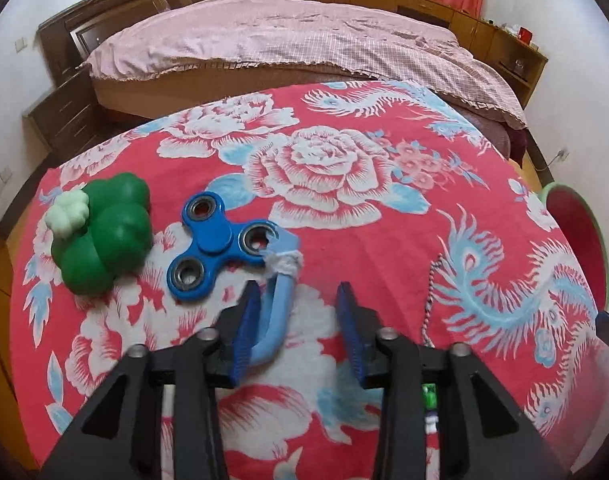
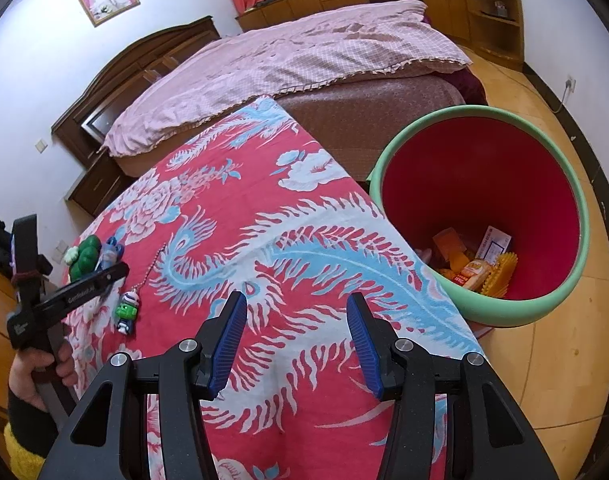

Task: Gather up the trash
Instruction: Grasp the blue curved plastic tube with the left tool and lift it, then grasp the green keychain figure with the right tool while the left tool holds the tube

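Bedroom: counter (image 1: 344, 240) under red floral-and-phoenix cloth, bed (image 1: 284, 40) with pink checked quilt behind it. Left gripper (image 1: 300, 300) fingers narrow but not closed; a bent pale-blue straw with a white wad (image 1: 278, 300) lies against the left pad, right pad clear. At 10 o'clock of it: one blue three-lobed spinner (image 1: 220, 240), one glossy green lumpy toy (image 1: 104, 232). Right gripper (image 2: 296, 332) fingers half open, empty. One round green-rimmed red bin (image 2: 484, 208) at its 2 o'clock, wrappers inside.

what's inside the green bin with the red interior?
In the green-rimmed bin: orange snack wrappers, a white printed card and a yellow ridged piece. Anything beneath that pile is covered.
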`<state>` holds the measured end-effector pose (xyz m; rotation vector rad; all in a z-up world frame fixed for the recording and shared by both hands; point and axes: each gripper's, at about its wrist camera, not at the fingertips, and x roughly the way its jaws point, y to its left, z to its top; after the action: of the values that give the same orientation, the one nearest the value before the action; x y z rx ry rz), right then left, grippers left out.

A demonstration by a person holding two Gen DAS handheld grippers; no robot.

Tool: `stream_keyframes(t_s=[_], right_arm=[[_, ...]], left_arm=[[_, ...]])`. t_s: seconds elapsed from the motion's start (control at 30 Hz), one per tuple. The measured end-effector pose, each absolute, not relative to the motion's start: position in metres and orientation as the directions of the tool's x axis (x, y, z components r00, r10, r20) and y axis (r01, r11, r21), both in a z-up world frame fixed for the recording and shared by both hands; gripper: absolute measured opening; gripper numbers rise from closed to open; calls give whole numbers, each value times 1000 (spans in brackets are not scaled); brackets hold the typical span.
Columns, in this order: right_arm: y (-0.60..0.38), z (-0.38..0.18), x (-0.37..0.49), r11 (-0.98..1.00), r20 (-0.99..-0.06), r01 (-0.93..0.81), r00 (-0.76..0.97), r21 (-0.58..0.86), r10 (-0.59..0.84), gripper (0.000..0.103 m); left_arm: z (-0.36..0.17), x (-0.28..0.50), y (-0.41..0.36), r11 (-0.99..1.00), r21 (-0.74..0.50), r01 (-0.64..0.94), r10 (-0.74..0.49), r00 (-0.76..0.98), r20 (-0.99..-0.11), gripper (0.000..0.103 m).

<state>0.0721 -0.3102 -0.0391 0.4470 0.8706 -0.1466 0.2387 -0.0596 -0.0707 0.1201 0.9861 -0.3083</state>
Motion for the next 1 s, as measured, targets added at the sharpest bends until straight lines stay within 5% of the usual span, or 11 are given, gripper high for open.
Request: stream_keyframes(t_s=[0.1, 0.47, 1.0], right_arm=[[-306, -38, 74, 904, -764, 287, 642, 317, 64, 53], [-274, -34, 92, 932, -756, 201, 646, 302, 106, 53], [-172, -46, 133, 967, -774, -33, 593, 252, 222, 53]], left_arm=[[-70, 232, -60, 946, -47, 320, -213, 509, -834, 11], [-57, 207, -29, 959, -182, 218, -273, 535, -799, 10], [-47, 159, 32, 968, -249, 21, -209, 619, -757, 10]])
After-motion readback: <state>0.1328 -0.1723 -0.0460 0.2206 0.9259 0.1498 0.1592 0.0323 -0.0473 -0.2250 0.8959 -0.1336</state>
